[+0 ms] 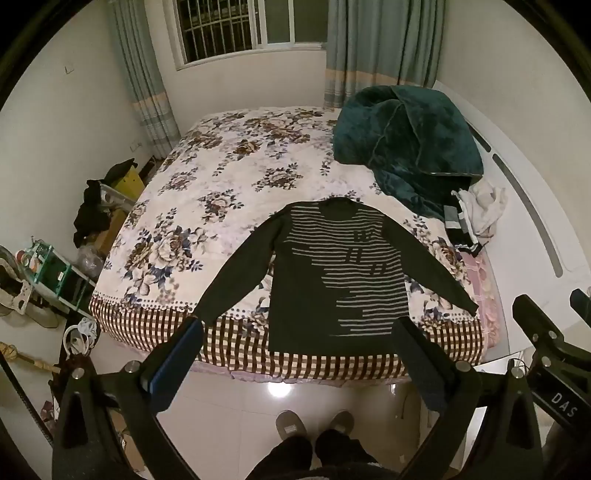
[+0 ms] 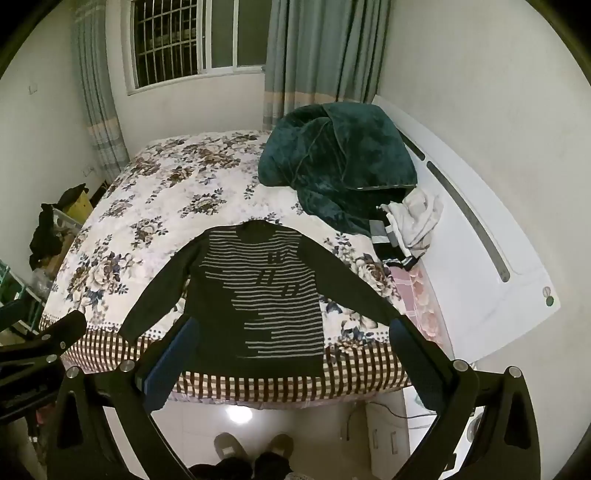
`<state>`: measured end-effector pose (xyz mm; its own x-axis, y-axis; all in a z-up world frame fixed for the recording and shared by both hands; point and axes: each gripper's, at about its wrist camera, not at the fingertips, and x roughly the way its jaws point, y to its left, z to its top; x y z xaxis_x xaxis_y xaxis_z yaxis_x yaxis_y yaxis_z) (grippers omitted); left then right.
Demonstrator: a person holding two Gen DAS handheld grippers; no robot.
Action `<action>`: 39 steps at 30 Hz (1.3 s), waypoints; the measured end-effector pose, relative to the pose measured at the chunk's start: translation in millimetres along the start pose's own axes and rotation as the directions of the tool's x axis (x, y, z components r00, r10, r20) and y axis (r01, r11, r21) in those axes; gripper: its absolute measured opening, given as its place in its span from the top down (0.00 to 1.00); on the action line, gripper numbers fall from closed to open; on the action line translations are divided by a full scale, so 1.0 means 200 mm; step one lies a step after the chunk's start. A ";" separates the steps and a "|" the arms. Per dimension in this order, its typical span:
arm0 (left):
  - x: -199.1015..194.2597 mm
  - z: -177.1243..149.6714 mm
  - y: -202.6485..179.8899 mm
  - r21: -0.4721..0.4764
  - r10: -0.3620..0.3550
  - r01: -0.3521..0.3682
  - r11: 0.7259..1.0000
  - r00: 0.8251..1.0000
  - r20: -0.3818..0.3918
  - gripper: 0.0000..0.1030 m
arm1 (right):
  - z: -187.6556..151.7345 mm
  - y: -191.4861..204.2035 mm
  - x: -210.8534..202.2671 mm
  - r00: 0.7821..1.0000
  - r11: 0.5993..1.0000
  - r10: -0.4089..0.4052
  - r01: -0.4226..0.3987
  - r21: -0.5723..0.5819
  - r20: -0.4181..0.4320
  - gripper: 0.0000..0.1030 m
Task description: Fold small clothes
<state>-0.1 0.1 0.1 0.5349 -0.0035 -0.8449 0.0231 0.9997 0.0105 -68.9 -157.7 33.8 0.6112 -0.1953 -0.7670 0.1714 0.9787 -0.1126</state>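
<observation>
Overhead, both views look down on a bed (image 1: pixel 229 173) covered with a flowered spread that ends in a brown checked border along the near edge. A dark long-sleeved sweater (image 1: pixel 332 266) with pale horizontal stripes lies flat on the near part of the spread, neck toward the far wall, both sleeves stretched out diagonally to either side, and its hem hangs just over the checked border. The left gripper (image 1: pixel 299 365) is held above the floor in front of the bed, pointing steeply down, its jaws spread wide with nothing between them; the sweater's hem shows in the gap but is well apart from the pads. The right gripper (image 2: pixel 295 362) is held the same way, jaws wide and empty, beside the left one, whose black frame shows at the left edge of the right wrist view. A heaped dark green blanket (image 1: pixel 406 140) sits on the far right of the bed, and a small pile of light and dark clothes (image 1: pixel 472 214) lies just beside it near the white headboard (image 2: pixel 476 236). Below the grippers, the person's feet in grey slippers (image 1: pixel 314 424) stand on the glossy tiled floor. A barred window (image 1: pixel 236 26) and grey-green curtains fill the far wall.
</observation>
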 end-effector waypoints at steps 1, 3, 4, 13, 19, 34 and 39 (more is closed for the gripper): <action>0.00 0.00 0.00 0.001 -0.001 0.001 1.000 1.000 0.001 0.00 | 0.00 0.00 0.00 1.000 1.000 0.000 0.000 0.000 -0.002 0.00; 0.00 0.00 0.00 0.004 -0.001 0.001 1.000 1.000 0.004 0.00 | 0.00 0.00 0.00 1.000 1.000 0.000 0.000 0.001 0.001 0.00; -0.01 0.00 0.00 0.006 -0.004 0.004 1.000 1.000 0.005 0.00 | 0.00 0.00 0.00 1.000 1.000 0.000 0.000 -0.001 0.001 0.00; 0.00 0.00 0.01 -0.001 -0.002 0.002 1.000 1.000 0.005 0.00 | 0.03 0.04 -0.06 1.000 1.000 0.003 -0.003 0.002 0.011 0.00; -0.01 0.03 0.01 0.001 0.003 -0.003 1.000 1.000 0.012 0.00 | 0.02 0.04 -0.08 1.000 1.000 0.003 -0.003 0.001 0.014 0.00; -0.09 0.10 -0.04 -0.001 0.008 -0.008 1.000 1.000 0.024 0.00 | 0.10 0.01 -0.14 0.999 1.000 0.020 -0.020 -0.003 0.025 0.00; -0.09 0.10 -0.04 0.000 0.009 -0.009 1.000 1.000 0.030 0.00 | 0.10 0.01 -0.15 0.999 1.000 0.021 -0.021 -0.001 0.030 0.00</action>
<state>6.4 -9.2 26.3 0.5602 0.0044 -0.8284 0.0186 0.9997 0.0179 -71.9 -150.4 69.6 0.6379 -0.1764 -0.7497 0.1575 0.9827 -0.0972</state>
